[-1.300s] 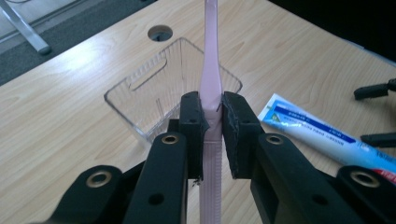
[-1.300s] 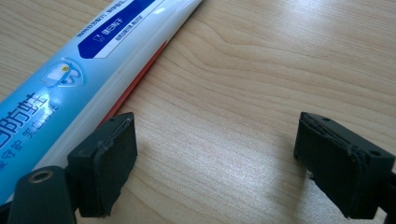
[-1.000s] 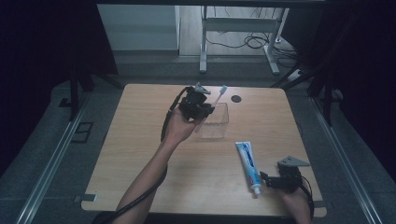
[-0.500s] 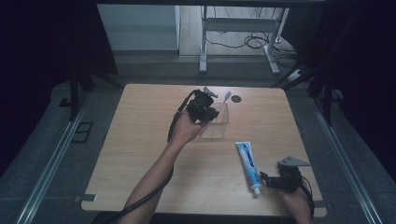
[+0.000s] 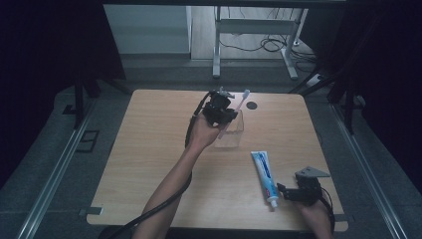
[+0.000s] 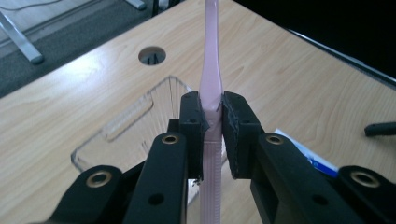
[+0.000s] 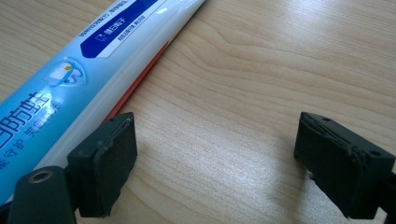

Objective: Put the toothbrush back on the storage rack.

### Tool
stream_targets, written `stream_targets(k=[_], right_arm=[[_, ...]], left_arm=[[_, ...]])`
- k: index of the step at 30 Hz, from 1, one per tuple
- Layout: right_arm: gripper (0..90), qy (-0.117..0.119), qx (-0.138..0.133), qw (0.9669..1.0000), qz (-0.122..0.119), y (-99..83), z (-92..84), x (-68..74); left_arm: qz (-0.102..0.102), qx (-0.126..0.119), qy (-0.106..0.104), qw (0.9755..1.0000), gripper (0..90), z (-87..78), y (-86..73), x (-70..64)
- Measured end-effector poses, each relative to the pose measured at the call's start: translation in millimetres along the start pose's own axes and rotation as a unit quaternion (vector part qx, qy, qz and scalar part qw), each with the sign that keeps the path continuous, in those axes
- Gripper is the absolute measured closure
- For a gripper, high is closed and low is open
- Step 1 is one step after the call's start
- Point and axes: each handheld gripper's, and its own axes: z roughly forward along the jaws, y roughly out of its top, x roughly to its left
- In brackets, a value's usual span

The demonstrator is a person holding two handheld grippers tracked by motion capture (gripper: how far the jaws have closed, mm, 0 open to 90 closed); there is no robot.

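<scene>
My left gripper (image 5: 222,110) (image 6: 212,128) is shut on a pink toothbrush (image 6: 210,84) (image 5: 240,102), its pads pressing the handle. It hangs over a clear plastic box (image 5: 230,130) (image 6: 135,123) near the table's far middle, and the brush points up and away. A blue and white toothpaste tube (image 5: 263,174) (image 7: 79,70) lies on the table at the front right. My right gripper (image 5: 291,193) (image 7: 212,163) rests low beside the tube's cap end, open, with bare wood between its jaws.
A round cable hole (image 5: 252,105) (image 6: 152,55) sits in the wooden table (image 5: 149,149) just beyond the box. Dark floor, rails and a desk frame (image 5: 249,45) surround the table.
My left gripper has carried the toothbrush rightward and a little down, from beside the box to above it. The right gripper and the tube have not moved.
</scene>
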Motion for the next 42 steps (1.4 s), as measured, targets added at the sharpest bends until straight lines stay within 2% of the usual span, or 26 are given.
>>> stream_targets(k=[9,18,21,30,42], right_arm=[[12.8,0.002,0.0,1.0,-0.001,0.1,0.2,-0.1],[12.8,0.003,0.0,1.0,-0.003,0.3,0.4,-0.3],[12.8,0.004,0.0,1.0,-0.003,0.4,0.5,-0.3],[12.8,0.005,0.0,1.0,-0.006,0.6,0.7,-0.7],[12.8,0.005,0.0,1.0,-0.005,0.6,0.7,-0.5]], left_arm=[[0.005,-0.027,0.005,0.9996,78.8,5.5,18.8,-0.9],[0.027,-0.039,0.016,0.9987,78.8,14.1,28.3,-1.2],[0.032,-0.039,0.021,0.9985,78.8,19.1,26.9,-0.1],[0.026,-0.037,0.029,0.9986,78.8,33.3,14.3,5.8],[0.017,-0.029,0.035,0.9988,78.8,42.5,-6.3,11.4]])
